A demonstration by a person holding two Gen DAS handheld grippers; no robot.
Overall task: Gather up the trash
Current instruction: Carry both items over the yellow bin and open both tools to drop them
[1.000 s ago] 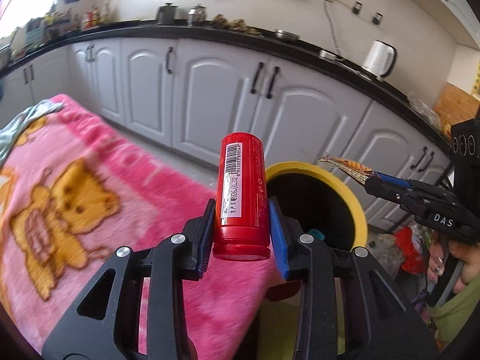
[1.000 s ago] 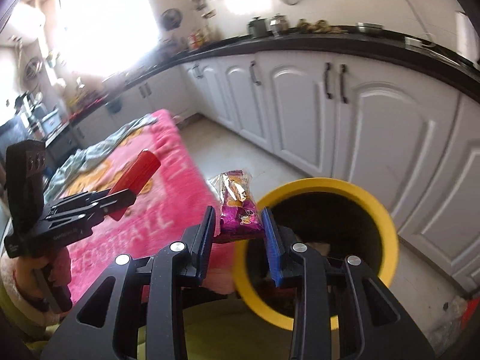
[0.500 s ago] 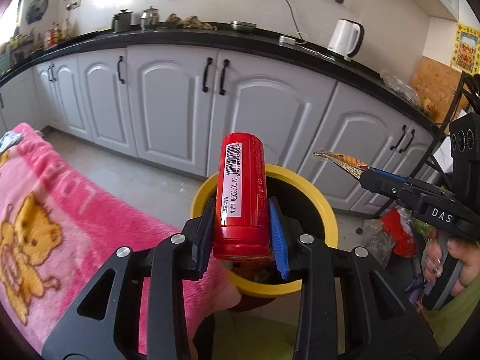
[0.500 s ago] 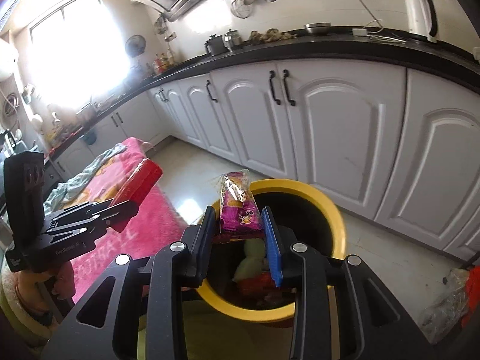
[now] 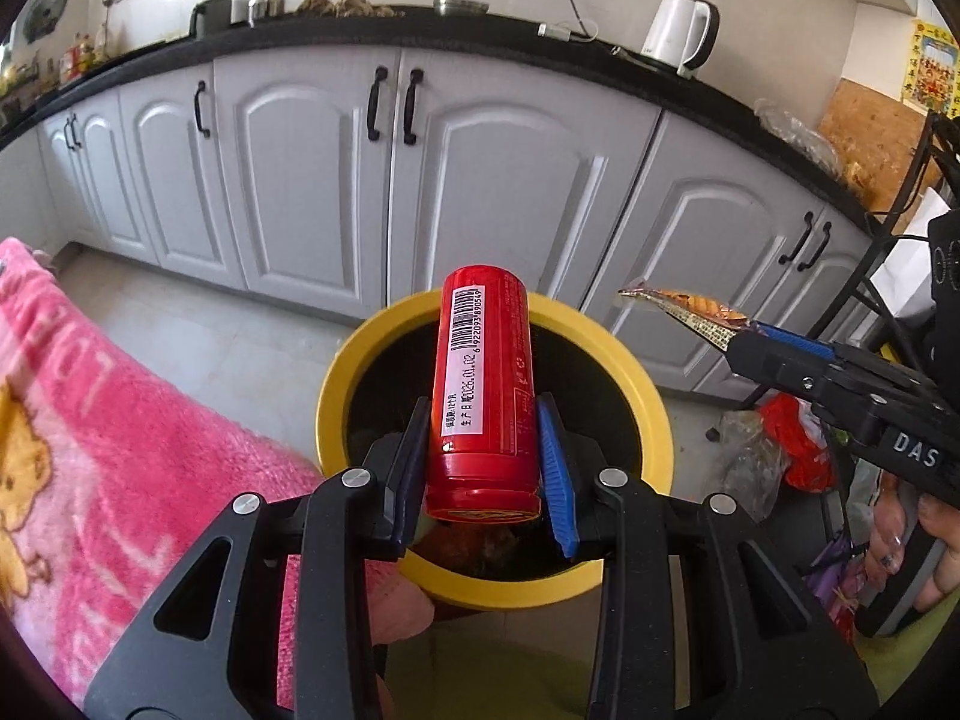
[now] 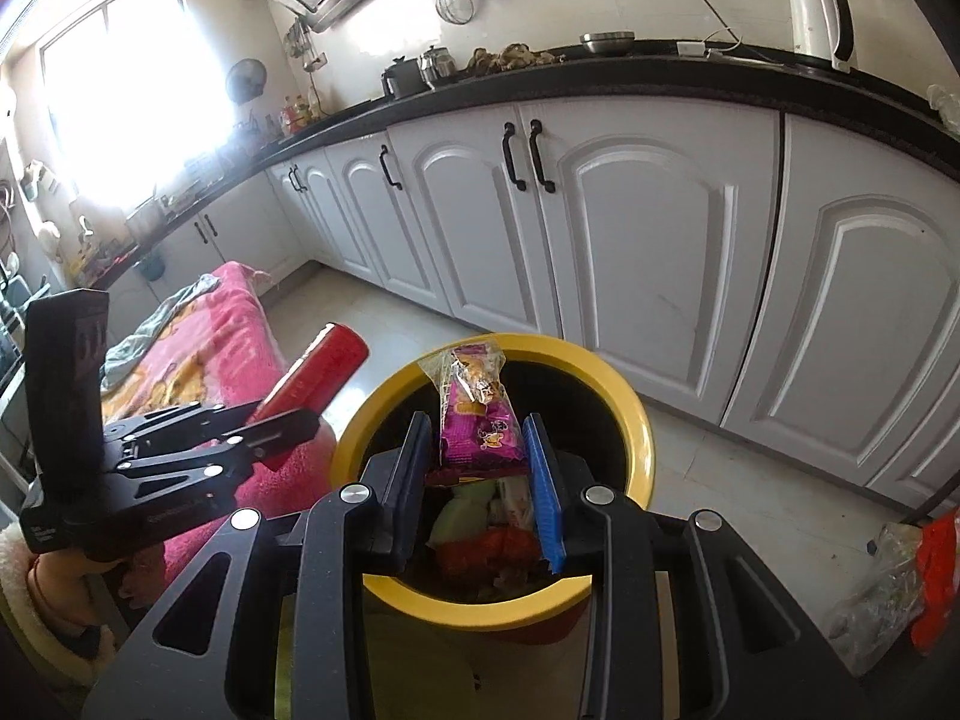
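Red can [image 5: 485,384] clamped between left gripper [image 5: 483,468] pads, base toward camera, long axis pointing forward and up over the yellow-rimmed bin [image 5: 651,414]. Right wrist view: pink snack wrapper [image 6: 480,420] pinched in right gripper [image 6: 483,468], standing lengthwise up from pads, directly above bin; trash visible inside.

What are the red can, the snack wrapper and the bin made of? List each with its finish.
Red can: probably metal, glossy paint, rolled base rim catching light.
Snack wrapper: thin plastic film, shiny, crinkled, with a clear sealed end.
Bin: likely moulded plastic, smooth yellow rim, dark inside.
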